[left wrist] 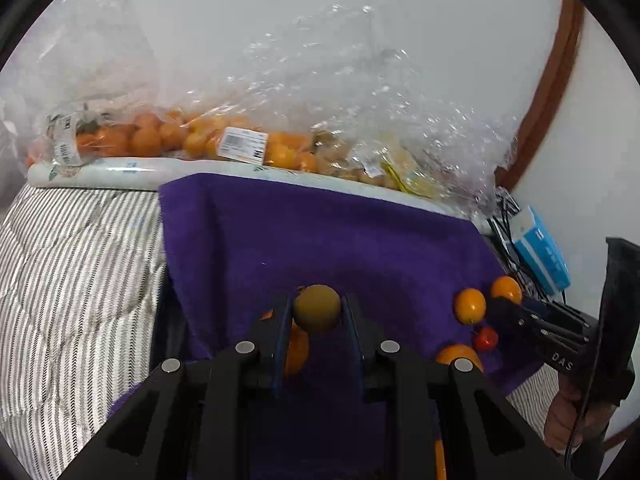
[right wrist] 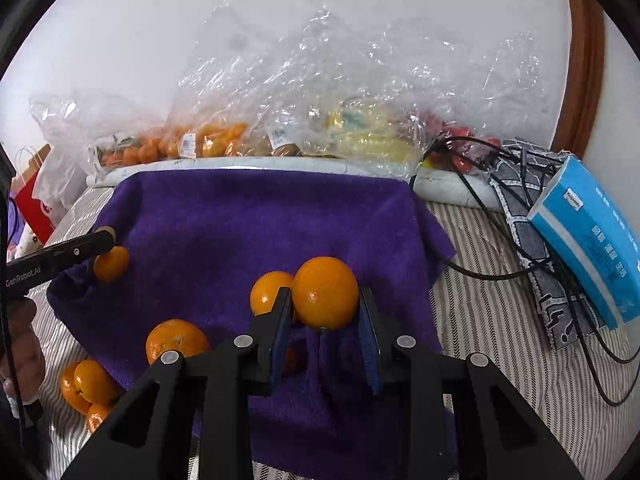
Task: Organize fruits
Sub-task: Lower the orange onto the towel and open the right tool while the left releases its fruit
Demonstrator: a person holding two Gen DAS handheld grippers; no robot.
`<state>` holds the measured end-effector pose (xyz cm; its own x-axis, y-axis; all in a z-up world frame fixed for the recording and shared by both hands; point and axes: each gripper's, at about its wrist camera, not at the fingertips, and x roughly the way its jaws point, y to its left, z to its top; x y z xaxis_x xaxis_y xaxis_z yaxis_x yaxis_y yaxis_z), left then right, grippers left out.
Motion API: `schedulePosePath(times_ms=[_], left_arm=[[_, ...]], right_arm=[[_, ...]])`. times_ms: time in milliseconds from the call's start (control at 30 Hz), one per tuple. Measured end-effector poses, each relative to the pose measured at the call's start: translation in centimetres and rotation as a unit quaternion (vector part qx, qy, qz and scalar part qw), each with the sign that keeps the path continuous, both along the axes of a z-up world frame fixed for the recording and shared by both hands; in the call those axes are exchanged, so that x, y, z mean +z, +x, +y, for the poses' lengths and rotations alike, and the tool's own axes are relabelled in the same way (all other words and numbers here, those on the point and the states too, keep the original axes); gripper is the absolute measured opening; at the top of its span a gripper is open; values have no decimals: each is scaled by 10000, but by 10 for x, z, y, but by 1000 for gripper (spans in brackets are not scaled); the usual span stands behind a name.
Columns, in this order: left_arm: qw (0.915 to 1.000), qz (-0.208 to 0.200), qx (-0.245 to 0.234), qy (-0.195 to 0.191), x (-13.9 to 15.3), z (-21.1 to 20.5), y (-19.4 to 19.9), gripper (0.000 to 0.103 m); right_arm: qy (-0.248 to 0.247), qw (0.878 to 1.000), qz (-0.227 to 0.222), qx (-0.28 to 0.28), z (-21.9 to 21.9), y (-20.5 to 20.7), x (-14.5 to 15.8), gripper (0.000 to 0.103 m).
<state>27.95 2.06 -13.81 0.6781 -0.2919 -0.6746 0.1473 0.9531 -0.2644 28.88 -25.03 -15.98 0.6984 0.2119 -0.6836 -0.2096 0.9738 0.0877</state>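
Observation:
My left gripper is shut on a small round olive-brown fruit, held just above the purple towel. An orange lies under its fingers. In the right wrist view the left gripper comes in from the left, above another orange. My right gripper is shut on a large orange over the towel, and it shows at the right edge of the left wrist view. A second orange sits just behind its left finger. A small red fruit lies near it.
Clear plastic bags of oranges and other fruit line the wall behind the towel. A blue tissue pack and black cables lie on the striped bedding at right. Several oranges rest off the towel's left corner. A red paper bag stands far left.

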Motion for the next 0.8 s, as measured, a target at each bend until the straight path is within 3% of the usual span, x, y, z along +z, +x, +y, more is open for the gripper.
schedulePosePath(times_ms=[300,500,800], left_arm=[[9991,26,-373,217,0,-18,-4,24],[9980,106,-569,269,-4,-26,-4,24],[9966,272,-647,421,-9,-36,-4,24]], right_arm=[[-244,9995,166,120,9,2,-10,32],[-347,9993,-8,159,11,-3,-6,33],[76,9990,-425,126,-1,-14,16,43]])
